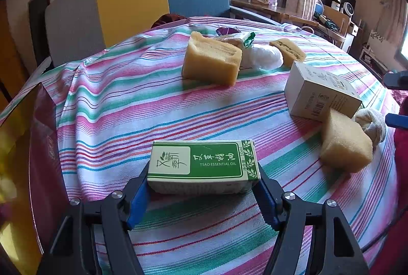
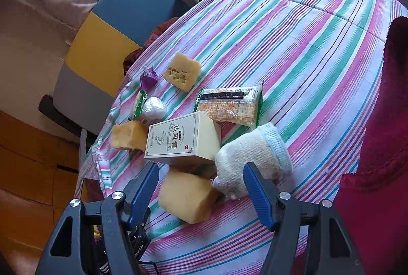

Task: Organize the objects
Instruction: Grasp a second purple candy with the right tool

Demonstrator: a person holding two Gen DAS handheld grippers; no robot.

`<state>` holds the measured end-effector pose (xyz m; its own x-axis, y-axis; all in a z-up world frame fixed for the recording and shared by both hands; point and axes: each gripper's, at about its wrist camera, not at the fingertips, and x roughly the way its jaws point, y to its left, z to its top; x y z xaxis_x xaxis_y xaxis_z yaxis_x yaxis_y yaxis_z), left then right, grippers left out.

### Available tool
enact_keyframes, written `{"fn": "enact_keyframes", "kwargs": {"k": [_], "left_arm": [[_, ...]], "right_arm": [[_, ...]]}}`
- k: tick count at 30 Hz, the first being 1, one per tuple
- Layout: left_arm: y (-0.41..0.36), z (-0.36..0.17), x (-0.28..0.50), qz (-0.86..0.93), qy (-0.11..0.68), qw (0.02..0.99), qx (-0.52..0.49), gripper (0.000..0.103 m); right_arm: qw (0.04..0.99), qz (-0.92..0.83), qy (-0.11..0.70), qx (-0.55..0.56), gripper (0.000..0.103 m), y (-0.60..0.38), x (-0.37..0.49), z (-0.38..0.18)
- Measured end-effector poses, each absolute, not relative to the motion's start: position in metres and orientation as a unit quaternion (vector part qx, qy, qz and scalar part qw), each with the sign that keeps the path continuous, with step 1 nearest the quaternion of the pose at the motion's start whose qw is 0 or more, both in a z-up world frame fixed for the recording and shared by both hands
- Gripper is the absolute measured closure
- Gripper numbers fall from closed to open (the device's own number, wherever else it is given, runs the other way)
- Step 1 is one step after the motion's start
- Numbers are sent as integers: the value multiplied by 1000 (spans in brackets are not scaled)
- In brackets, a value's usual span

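Green essential-oil box [image 1: 202,165], pinched by our left gripper [image 1: 204,182] for sorting; our right gripper [image 2: 201,183], spread, straddles 1 sponge [image 2: 187,196] beyond it.

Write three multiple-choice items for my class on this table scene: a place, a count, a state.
1. Where is the cracker packet? A. on the floor B. on the chair C. on the striped cloth, just beyond the cream box
2. How many yellow sponge blocks are there? A. one B. three C. five
3. The left hand-held gripper is: A. shut on the green box B. wide open, empty C. out of view
Answers: C, it lies on the cloth behind the box; B, three show in each view; A, its pads press the box's ends.
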<state>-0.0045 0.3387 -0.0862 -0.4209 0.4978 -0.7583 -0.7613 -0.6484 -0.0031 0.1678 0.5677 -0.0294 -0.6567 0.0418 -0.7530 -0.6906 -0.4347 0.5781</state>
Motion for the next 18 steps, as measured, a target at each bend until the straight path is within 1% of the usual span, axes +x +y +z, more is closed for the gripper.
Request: {"fn": "enact_keyframes", "kwargs": {"k": [4,8,12,14,18], "left_arm": [[338,-86,-5,825,169,384,-380,31],[338,-86,-5,825,168,384,-379,31],[337,-86,-6,824,164,386,-381,31],[337,-86,-6,824,161,387,-382,31],[336,-86,-9,821,152,392,-386,31]], "right_arm": [[236,786,432,-375,33,568,138,-24],[211,804,390,-395,33,572,88,-11],[180,830,316,-423,33,580,22,1],[173,844,261,-436,33,582,-9,5],[182,856,84,-477,33,581,-69,8]]}}
